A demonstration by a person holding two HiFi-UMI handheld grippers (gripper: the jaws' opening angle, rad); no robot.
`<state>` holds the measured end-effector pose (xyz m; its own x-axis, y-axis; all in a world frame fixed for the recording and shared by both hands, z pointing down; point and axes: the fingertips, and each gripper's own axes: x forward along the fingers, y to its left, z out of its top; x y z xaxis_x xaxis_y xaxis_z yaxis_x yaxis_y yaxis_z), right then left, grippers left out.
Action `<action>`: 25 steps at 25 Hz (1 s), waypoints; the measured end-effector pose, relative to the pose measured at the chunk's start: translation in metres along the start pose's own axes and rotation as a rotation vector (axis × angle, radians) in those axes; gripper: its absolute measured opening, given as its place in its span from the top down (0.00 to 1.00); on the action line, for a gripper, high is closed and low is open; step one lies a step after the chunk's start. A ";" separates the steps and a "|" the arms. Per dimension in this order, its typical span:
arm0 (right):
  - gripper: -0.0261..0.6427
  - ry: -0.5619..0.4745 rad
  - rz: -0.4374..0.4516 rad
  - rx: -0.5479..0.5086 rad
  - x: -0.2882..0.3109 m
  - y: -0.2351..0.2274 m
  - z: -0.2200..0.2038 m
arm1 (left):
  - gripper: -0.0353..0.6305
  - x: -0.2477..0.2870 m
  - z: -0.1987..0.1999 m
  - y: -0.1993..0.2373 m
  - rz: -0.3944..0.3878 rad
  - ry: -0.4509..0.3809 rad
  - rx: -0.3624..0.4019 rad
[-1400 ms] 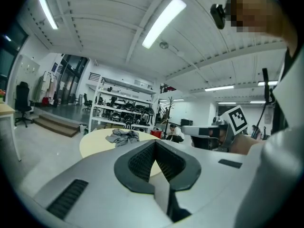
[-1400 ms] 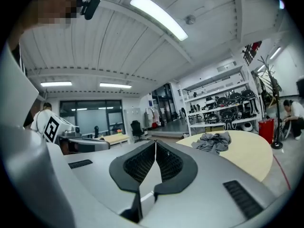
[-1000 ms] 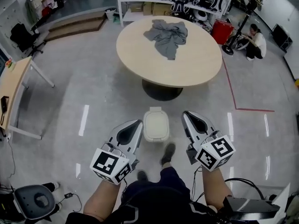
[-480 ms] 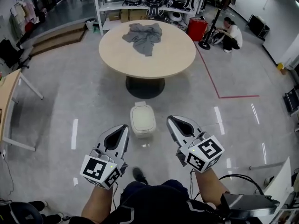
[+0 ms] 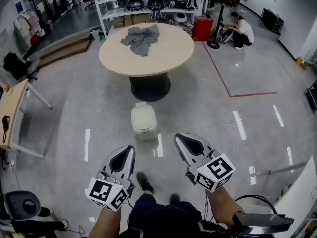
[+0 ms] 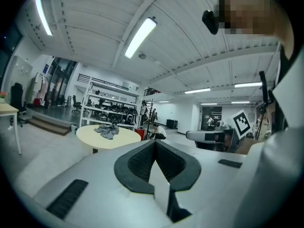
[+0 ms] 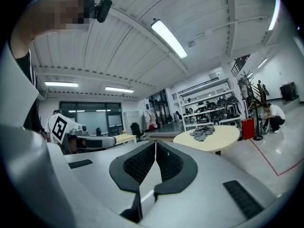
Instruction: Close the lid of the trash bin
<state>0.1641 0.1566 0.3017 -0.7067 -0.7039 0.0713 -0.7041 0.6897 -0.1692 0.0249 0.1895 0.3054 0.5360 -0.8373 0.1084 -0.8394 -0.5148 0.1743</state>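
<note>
My left gripper (image 6: 155, 145) is clenched: the two dark ribbed pads meet along a single seam with nothing between them. The right gripper (image 7: 156, 145) is pressed shut in the same way and is also empty. From the head view I see both held low in front of the wearer's body, side by side but apart, noses pointing forward and touching nothing.

The trash bin (image 5: 143, 120), small and white, stands on the grey floor ahead of the grippers, between them and the round table (image 5: 171, 58). It is apart from both noses, a little nearer the line of the left one. Its lid seems to lie flat on top, though I cannot make out the edge closely.

A crumpled grey cloth (image 5: 141, 37) lies on the far side of the tabletop. Behind the table are white shelves (image 5: 148, 6) loaded with dark gear, with a red container (image 5: 202, 29) beside them. A person (image 5: 241, 31) crouches near that. A red tape line (image 5: 225, 83) runs across the floor to the right. A desk (image 5: 11, 108) stands at the left edge, and an office chair (image 5: 22, 206) is at the lower left. Bare floor lies between the grippers and the bin, and one dark shoe (image 5: 144, 182) shows just below them.
</note>
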 end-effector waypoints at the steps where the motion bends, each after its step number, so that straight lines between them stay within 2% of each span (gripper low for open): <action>1: 0.94 -0.003 0.001 0.005 -0.013 -0.001 -0.002 | 0.95 -0.005 -0.004 -0.011 0.010 0.007 -0.006; 9: 0.94 -0.003 0.026 0.015 -0.075 0.031 -0.009 | 0.95 -0.055 -0.015 -0.072 0.031 0.027 0.018; 14: 0.94 -0.019 0.031 0.000 -0.094 0.073 -0.016 | 0.95 -0.096 -0.017 -0.098 -0.013 -0.013 0.035; 20: 0.94 -0.005 -0.010 -0.025 -0.118 0.156 -0.032 | 0.95 -0.191 -0.043 -0.093 -0.030 -0.024 -0.030; 25: 0.94 0.020 -0.051 -0.021 -0.140 0.221 -0.054 | 0.95 -0.260 -0.068 -0.074 -0.022 -0.009 -0.052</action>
<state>0.1037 0.4163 0.3075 -0.6707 -0.7350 0.0994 -0.7406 0.6564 -0.1439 -0.0466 0.4578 0.3310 0.5528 -0.8279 0.0948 -0.8217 -0.5227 0.2274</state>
